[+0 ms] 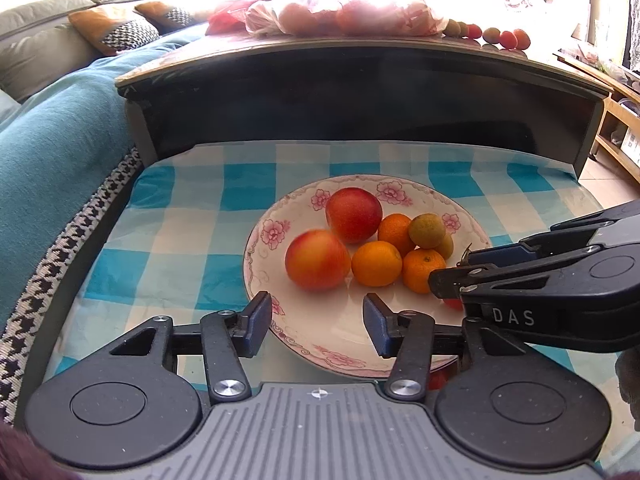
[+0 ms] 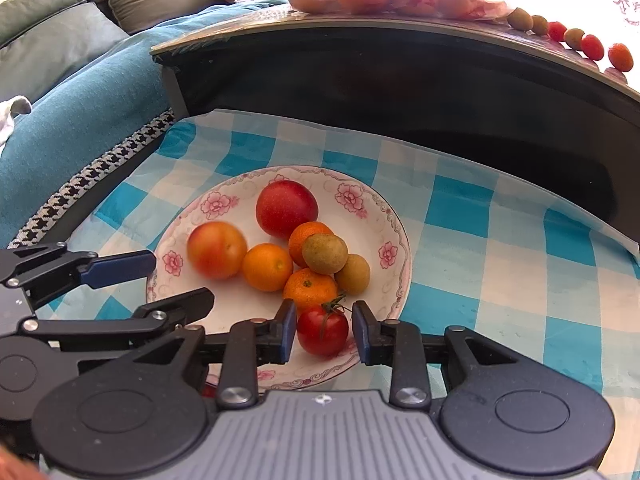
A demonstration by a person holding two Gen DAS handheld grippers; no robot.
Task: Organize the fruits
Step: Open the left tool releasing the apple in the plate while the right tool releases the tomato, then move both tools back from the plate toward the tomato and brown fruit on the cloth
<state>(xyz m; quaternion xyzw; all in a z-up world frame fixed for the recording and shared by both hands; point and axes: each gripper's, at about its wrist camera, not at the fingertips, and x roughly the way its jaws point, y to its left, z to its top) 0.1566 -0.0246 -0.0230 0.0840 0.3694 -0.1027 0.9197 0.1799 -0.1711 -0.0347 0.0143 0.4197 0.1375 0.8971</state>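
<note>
We see a flowered plate (image 2: 192, 216) holding two peaches (image 2: 287, 208), three oranges (image 2: 267, 267), two greenish fruits (image 2: 325, 253) and a tomato (image 2: 322, 330).

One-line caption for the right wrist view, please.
Right gripper open around a red tomato on the floral plate of fruit; left gripper open alongside.

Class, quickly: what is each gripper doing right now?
Left gripper: open, empty.
Right gripper: open, fingers flanking small red stemmed tomato, gaps visible.

blue checked cloth (image 2: 480, 248), teal sofa cover (image 1: 52, 140), patterned cushions (image 1: 116, 28)
</note>
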